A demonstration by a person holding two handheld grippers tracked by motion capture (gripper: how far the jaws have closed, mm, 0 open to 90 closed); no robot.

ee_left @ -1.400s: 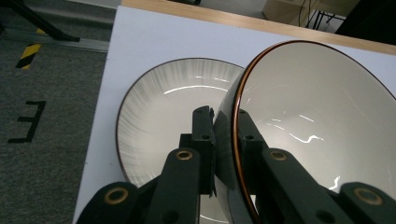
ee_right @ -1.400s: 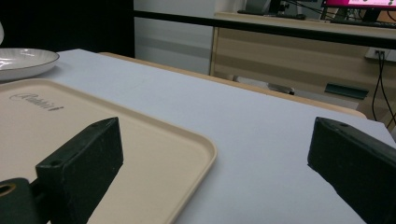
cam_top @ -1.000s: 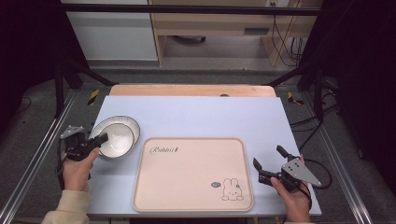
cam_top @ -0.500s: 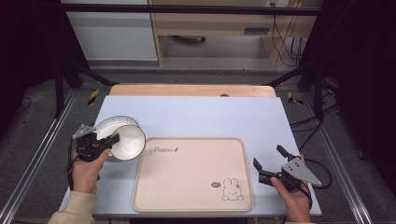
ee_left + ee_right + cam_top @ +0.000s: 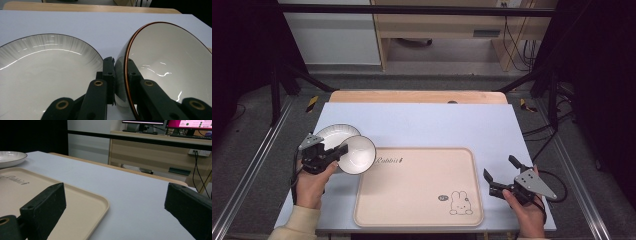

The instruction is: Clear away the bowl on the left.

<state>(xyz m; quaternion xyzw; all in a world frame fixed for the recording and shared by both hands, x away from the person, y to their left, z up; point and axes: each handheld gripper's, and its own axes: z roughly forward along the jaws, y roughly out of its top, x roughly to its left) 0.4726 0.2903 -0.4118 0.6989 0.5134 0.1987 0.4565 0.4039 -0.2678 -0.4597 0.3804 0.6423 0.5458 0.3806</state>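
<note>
High view first: at far left we see the plate flat on the table, our left gripper pinching the bowl by its rim, tilted clear of it beside the tray; our right gripper waits spread, empty

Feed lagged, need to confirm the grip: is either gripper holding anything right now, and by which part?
The left gripper is shut on the bowl, fingers pinching its rim wall. The right gripper is open and holds nothing.
</note>
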